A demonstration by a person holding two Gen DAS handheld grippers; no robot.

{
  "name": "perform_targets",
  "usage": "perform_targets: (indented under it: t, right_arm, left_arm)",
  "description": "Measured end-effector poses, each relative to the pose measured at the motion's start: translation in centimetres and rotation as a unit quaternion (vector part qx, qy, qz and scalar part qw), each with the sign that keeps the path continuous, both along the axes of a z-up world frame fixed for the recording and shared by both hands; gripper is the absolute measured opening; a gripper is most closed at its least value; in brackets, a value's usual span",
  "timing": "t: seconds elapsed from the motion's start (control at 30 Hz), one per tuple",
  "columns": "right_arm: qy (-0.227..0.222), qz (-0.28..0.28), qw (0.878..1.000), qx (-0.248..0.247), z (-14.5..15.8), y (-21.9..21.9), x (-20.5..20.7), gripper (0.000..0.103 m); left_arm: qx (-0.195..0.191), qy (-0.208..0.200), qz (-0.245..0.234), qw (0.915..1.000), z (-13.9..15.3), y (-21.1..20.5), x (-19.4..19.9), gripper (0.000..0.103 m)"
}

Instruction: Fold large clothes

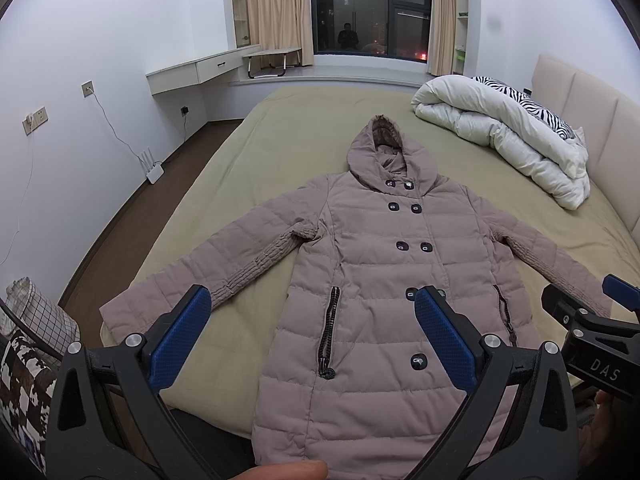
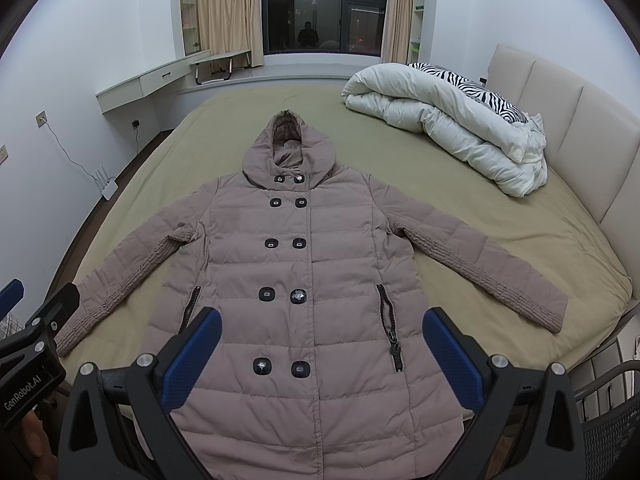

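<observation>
A long mauve quilted coat (image 1: 384, 264) (image 2: 296, 272) with a hood lies flat, front up, on the bed (image 1: 248, 152) (image 2: 480, 208). Its double row of black buttons is done up, both sleeves are spread out to the sides, and its hem hangs near the bed's front edge. My left gripper (image 1: 312, 320) hovers open above the lower part of the coat, holding nothing. My right gripper (image 2: 322, 342) is also open and empty, above the coat's lower front. Each gripper shows at the edge of the other's view.
A rolled white duvet (image 1: 504, 132) (image 2: 448, 120) with a zebra-print pillow lies at the bed's far right by the padded headboard (image 2: 560, 108). A checked basket (image 1: 36, 312) stands on the floor at left, and a mesh basket (image 2: 612, 420) at right. A fingertip (image 1: 280, 472) shows at bottom.
</observation>
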State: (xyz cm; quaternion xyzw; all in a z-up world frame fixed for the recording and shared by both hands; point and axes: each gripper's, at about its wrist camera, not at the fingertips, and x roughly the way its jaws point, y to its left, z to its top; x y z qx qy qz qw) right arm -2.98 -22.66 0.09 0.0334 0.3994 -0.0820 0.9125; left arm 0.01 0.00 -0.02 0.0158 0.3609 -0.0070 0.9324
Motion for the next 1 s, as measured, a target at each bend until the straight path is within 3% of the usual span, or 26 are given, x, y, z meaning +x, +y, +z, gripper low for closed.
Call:
perform_targets:
  t: [1.0]
  right_arm:
    - [0.002, 0.000, 1.000, 0.002, -0.57, -0.20, -0.09, 0.103]
  left_arm:
    - [0.000, 0.001, 0.000, 1.0000, 0.01, 0.00, 0.01, 0.103]
